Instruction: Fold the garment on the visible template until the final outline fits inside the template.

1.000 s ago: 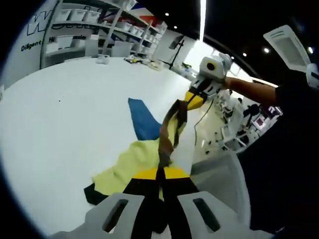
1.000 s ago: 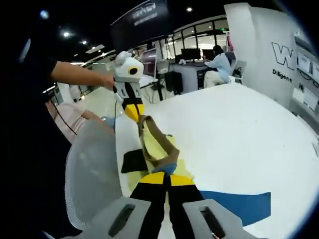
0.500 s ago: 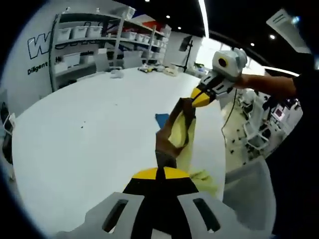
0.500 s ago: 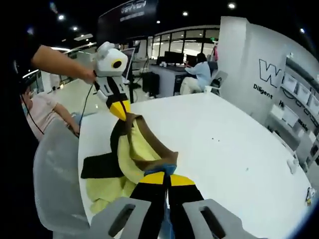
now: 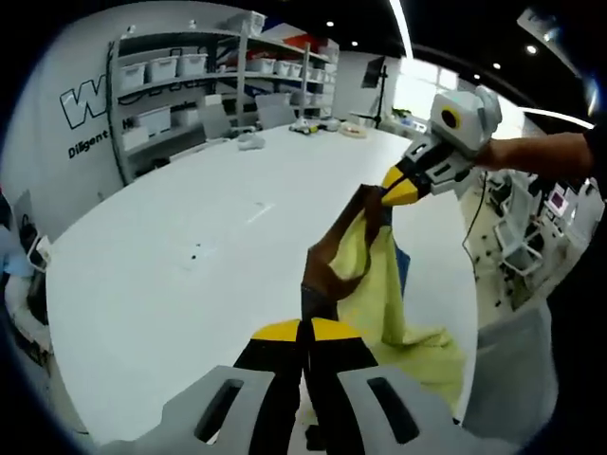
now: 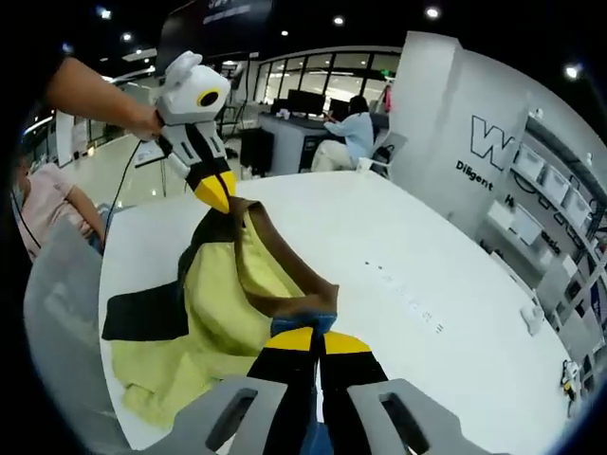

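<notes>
Tongs (image 5: pixel 305 334) raised, clamping garment (image 5: pixel 375 284).

Open-plan office/lab space, dark ceiling with spot lights and a long light strip (image 5: pixel 406 27). Big white table (image 5: pixel 190 256) in the middle. Metal shelving (image 5: pixel 204 81) along one wall, stacked with white storage bins. Wall lettering (image 6: pixel 493 156) in large type on the white wall. Far side: desks with monitors (image 6: pixel 305 100), a person seated (image 6: pixel 353 133) working at one. Grey mesh chair (image 6: pixel 57 313) beside the table.
</notes>
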`<state>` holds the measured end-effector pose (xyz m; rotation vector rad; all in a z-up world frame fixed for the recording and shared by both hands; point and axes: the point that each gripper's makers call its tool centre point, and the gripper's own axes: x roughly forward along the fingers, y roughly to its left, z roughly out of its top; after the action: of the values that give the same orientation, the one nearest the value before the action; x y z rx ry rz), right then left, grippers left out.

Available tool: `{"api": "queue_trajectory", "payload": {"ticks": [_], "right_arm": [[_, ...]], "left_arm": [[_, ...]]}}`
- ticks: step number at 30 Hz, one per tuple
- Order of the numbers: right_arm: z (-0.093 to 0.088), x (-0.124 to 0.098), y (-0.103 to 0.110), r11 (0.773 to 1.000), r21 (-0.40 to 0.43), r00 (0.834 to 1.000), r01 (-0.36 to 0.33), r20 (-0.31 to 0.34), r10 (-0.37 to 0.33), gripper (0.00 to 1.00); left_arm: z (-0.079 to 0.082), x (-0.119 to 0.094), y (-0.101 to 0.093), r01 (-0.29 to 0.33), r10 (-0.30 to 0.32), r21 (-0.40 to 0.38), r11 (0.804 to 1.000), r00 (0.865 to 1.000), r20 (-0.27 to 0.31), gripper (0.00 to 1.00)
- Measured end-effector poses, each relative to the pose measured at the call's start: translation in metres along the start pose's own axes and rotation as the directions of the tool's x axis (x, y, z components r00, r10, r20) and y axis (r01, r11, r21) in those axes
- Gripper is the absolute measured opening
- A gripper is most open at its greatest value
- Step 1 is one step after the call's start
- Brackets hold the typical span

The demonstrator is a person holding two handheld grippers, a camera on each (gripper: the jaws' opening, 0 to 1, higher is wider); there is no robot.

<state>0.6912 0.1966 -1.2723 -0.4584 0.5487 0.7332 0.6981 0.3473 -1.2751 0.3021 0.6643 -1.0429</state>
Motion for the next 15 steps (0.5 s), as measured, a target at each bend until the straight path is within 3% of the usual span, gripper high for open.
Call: {"api": "queue_trajectory", "payload": {"ticks": [8,15], "right_arm": [[-0.009,0.030,-0.019,0.999,-0.017,0.998,0.048,-0.031,-0.048,0.00],[-0.028,0.067,-0.038,0.996,-0.037,0.991,0.086,-0.102,-0.089,0.00]], "left_arm": [[0.000,0.023,0.030,-0.064,0.064,-0.014,0.998,0.998,-0.020,0.00],[-0.008,0.046,0.062,-0.125,0.124,-0.013,0.992,0.990,-0.063,0.00]]}}
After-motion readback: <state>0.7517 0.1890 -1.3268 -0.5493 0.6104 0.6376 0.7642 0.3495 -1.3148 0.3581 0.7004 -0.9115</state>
